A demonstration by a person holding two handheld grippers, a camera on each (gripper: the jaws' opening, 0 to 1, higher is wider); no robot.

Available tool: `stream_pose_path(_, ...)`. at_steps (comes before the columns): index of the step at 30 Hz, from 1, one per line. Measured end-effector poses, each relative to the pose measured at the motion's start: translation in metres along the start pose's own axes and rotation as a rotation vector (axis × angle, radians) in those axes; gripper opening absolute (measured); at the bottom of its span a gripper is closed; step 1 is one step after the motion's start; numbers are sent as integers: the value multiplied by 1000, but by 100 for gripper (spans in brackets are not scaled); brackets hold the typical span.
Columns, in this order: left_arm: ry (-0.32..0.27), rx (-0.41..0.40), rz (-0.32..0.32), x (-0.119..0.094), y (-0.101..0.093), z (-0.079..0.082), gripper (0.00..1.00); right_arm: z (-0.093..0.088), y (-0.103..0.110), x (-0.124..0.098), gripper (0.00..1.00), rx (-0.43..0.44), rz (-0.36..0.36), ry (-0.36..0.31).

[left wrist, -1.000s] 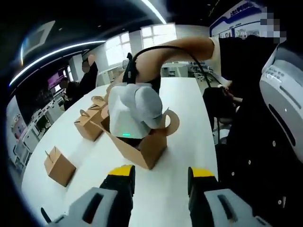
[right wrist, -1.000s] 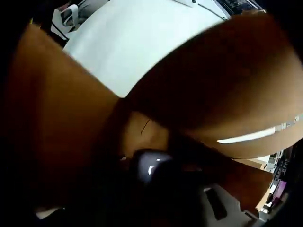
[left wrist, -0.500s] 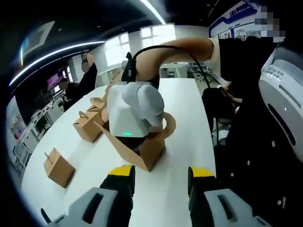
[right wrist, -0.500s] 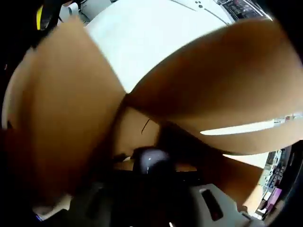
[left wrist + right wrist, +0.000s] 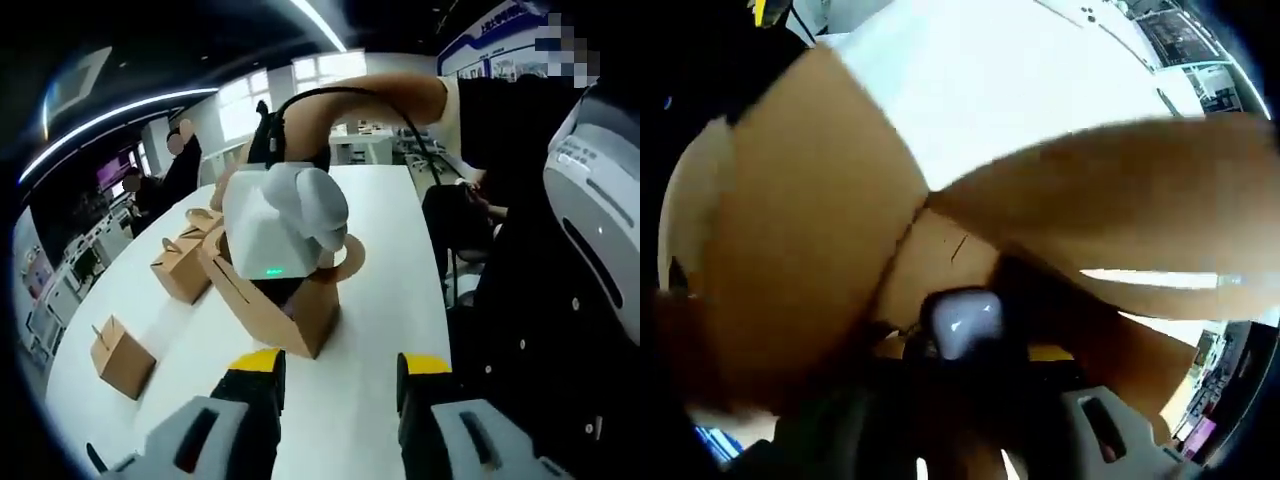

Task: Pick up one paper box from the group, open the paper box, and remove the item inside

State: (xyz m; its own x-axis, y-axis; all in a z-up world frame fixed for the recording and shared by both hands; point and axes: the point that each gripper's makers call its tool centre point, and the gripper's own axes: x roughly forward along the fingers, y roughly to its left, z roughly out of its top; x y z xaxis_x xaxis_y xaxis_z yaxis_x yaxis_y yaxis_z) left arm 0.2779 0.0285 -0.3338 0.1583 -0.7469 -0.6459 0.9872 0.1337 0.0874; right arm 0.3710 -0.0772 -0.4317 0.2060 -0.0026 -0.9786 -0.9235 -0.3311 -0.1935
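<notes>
white table (image 5: 385, 250), right gripper (image 5: 285, 225) inside open paper box (image 5: 300, 310) (jaws' state hidden), left gripper (image 5: 335, 400) jaws apart

left gripper (image 5: 340, 375) fingers parted, right gripper (image 5: 285, 225) pointed down, bare forearm (image 5: 370, 100) above

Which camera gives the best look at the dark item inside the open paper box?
The right gripper view: the dark rounded item sits close up between the brown flaps of the open paper box, though blurred. In the left gripper view the box is seen from outside, with the right gripper reaching into it, covering the contents.
</notes>
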Motion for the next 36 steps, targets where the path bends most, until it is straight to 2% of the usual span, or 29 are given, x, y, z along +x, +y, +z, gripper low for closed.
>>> stream_pose_path(5,-1,-6,-2,1,2,-2,46,1,2,17,40,-10,1,2)
stream_pose_path(9,0,-9,-4,2,2,-3,46,-1,2,16,37,-12,3,10)
stream_pose_path(12,-1,-12,-3,2,3,-3,46,0,10,17,34,-23,39,24)
stream_pose_path(21,-8,-3,-10,3,-3,-1,46,-1,9,14,33,-2,15,12)
stream_pose_path(30,-12,0,-4,1,-5,2,46,6,9,4,33,0,6,-23)
stream_pose_path(36,-10,3,0,0,-6,3,46,7,4,-12,33,8,-12,-36)
